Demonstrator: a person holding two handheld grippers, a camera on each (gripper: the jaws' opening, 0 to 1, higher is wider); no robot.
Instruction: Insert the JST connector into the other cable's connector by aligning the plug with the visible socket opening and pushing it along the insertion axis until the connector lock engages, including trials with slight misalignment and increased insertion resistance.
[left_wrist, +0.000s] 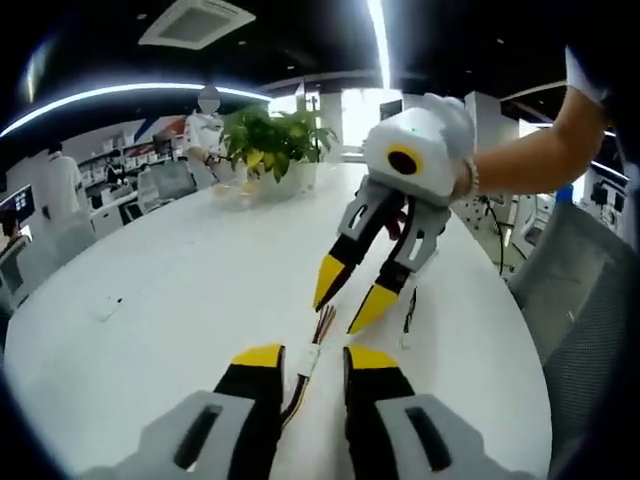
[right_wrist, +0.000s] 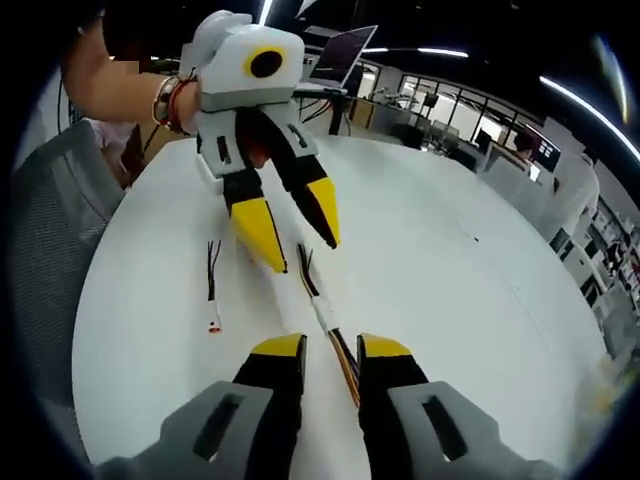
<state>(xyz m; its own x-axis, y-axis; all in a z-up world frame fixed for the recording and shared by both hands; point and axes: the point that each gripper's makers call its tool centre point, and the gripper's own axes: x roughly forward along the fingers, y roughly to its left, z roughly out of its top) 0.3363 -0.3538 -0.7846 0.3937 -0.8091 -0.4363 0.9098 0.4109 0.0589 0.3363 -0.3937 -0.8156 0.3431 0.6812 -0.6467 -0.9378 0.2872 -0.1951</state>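
Nearest the lens in the left gripper view, the left gripper (left_wrist: 312, 358) has its yellow-tipped jaws standing apart, low over the white table (left_wrist: 180, 290), with a multicoloured cable (left_wrist: 318, 328) and its white JST connector (left_wrist: 308, 358) lying in the gap between them. Nothing is clamped. The right gripper (left_wrist: 350, 298) hangs just beyond, jaws also parted and tips pointing down at the same cable without holding it. A potted plant (left_wrist: 270, 140) sits at the far edge of the table.

In the right gripper view the same cable (right_wrist: 335, 340) runs up between that gripper's own jaws (right_wrist: 333, 345), its white connector (right_wrist: 322, 312) just ahead of the tips, and the left gripper (right_wrist: 300, 240) hovers over the far end. A second, shorter cable (right_wrist: 212, 285) with a small plug (right_wrist: 214, 325) lies well apart on the table, beside the first rather than in line with it.

The task looks barely begun: the two connectors are unmated and neither is gripped. The main risk is that both grippers converge on one cable while the other stays out of reach. A grip on the thin wires instead of the housing would let the connector swivel, so the plug meets the socket skewed and jams before the lock engages.
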